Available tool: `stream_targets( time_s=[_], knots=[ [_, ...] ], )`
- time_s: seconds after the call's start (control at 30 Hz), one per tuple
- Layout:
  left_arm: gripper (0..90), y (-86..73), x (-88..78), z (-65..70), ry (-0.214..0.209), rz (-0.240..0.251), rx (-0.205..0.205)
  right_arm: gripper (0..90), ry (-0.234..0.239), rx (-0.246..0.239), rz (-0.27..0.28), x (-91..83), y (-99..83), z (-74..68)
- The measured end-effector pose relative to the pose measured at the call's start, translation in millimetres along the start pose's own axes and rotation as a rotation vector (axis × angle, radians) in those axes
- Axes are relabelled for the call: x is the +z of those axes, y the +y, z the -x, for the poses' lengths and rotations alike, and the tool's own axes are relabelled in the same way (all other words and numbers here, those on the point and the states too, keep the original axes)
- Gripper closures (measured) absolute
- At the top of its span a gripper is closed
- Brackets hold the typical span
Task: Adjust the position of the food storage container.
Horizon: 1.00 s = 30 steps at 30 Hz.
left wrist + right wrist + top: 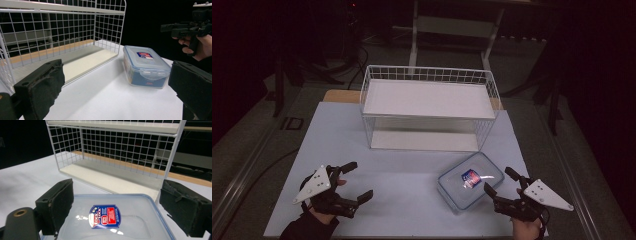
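The work looks barely begun. The clear plastic container (470, 183), lid on and bearing a blue and red label, lies flat on the white table (402, 200), just in front of the right end of the white wire rack (428, 107), and nothing holds it yet. The right gripper (501, 182) hovers at the container's near right edge with its jaws wide apart; in the right gripper view the lid (112, 217) sits between and just beyond the two black jaws, so a grasp seems the step in hand. The left gripper (357, 181) waits well apart on the left side of the table, jaws also spread and empty. Both shelves of the rack appear bare, though its far corners are dim. Gripping, lifting and placing, presumably onto the rack, all remain to be done.
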<state>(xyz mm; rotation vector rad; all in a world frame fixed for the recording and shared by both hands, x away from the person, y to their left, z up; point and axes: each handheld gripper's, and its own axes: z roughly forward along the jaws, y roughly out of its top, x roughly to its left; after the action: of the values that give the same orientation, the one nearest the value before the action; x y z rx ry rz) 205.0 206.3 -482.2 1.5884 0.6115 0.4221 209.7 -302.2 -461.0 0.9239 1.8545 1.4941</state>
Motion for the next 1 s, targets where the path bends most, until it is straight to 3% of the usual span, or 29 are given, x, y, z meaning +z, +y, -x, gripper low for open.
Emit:
stream_targets(
  time_s=[0.17,0.23,0.33,0.4,0.43,0.47,0.53,0.63,0.77,0.87,1.0],
  knots=[
    [0.4,-0.7,1.2,0.9,-0.003,-0.005,0.000,12.0,0.004,0.010,0.018,-0.9,2.7,0.2],
    [0.4,-0.9,2.0,1.5,-0.010,-0.006,0.000,12.2,-0.002,-0.012,0.013,-1.7,7.0,-0.5],
    [0.4,-0.5,2.6,1.9,-0.012,-0.009,0.005,13.2,0.029,0.004,0.033,-5.0,12.2,1.1],
    [0.4,0.5,3.0,2.3,-0.015,-0.003,0.007,13.2,0.003,0.028,-0.005,-6.4,18.9,1.8],
    [0.4,0.7,3.1,2.5,-0.015,0.001,0.007,13.4,0.006,0.043,-0.018,-7.1,20.3,2.0],
    [0.4,0.9,3.4,2.7,-0.016,0.000,0.009,13.5,0.038,0.052,-0.026,-8.3,21.2,3.3],
    [0.4,1.2,4.3,3.2,-0.021,-0.002,0.013,16.5,0.043,0.042,-0.051,-10.6,21.6,2.9],
    [0.4,1.5,5.7,4.4,-0.026,-0.002,0.018,31.3,0.084,0.037,-0.115,-14.0,17.3,2.1],
    [0.4,2.1,7.1,5.8,-0.030,-0.003,0.029,55.2,0.104,0.005,-0.203,-17.3,6.5,-0.3],
    [0.4,2.2,7.6,5.9,-0.029,-0.007,0.037,67.5,0.146,0.034,-0.252,-16.5,-3.1,-0.2],
    [0.4,2.4,7.2,5.8,-0.022,-0.006,0.040,78.1,0.181,0.033,-0.327,-11.5,-16.7,-2.9]
  ],
)
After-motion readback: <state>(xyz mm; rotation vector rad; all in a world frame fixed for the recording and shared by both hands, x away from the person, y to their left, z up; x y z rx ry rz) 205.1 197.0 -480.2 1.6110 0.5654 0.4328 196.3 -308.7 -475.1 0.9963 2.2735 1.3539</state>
